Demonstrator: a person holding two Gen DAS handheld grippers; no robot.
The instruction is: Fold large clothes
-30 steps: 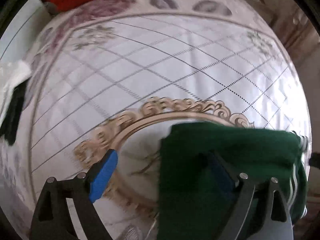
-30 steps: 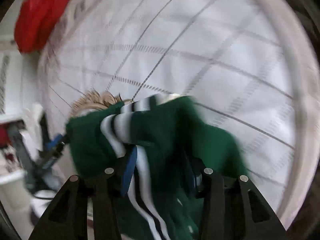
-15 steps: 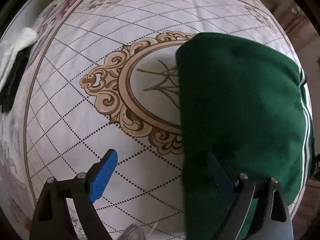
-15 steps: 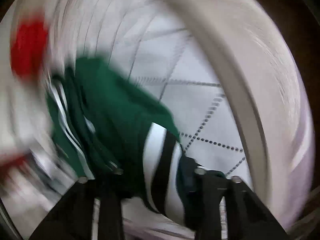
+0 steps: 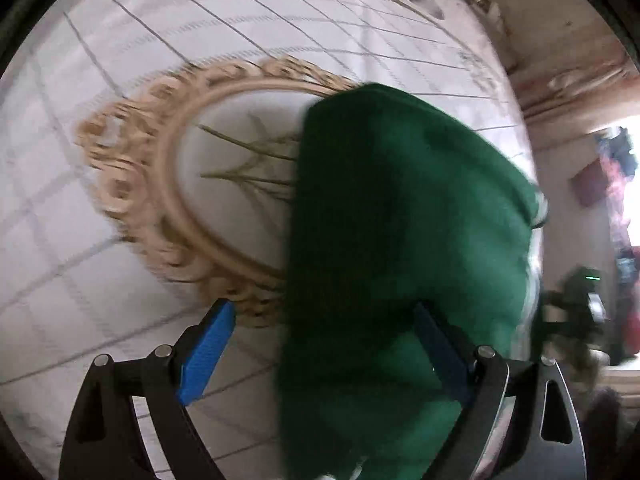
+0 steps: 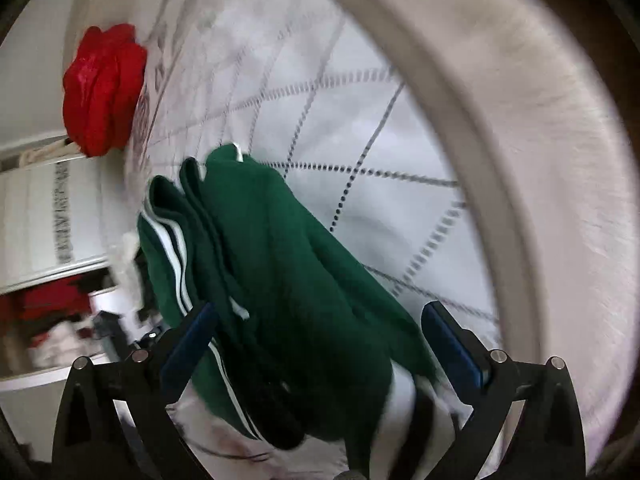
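My right gripper (image 6: 320, 344) was clamped on the green garment (image 6: 280, 280) a moment ago; now its jaws are opening wide, the striped folds lying loose between the blue pads with neither pad pressing on them. I read that as the release after the last fold. The garment sits as a thick, layered bundle on the bed (image 6: 400, 220), on the white quilted cover, with a red cloth (image 6: 102, 92) well apart near the bed's far edge. My left gripper (image 5: 320, 344) stands wide as before and has hold of nothing: its left pad is over bare cover beside the gold medallion (image 5: 160, 184), and the right pad is over the green fabric, though the blur leaves me unsure whether it brushes the cloth. In the left view the bundle looks compact with a clean folded edge toward the medallion. I judge this garment nearly finished; what remains is to back both grippers away without dragging a layer loose.
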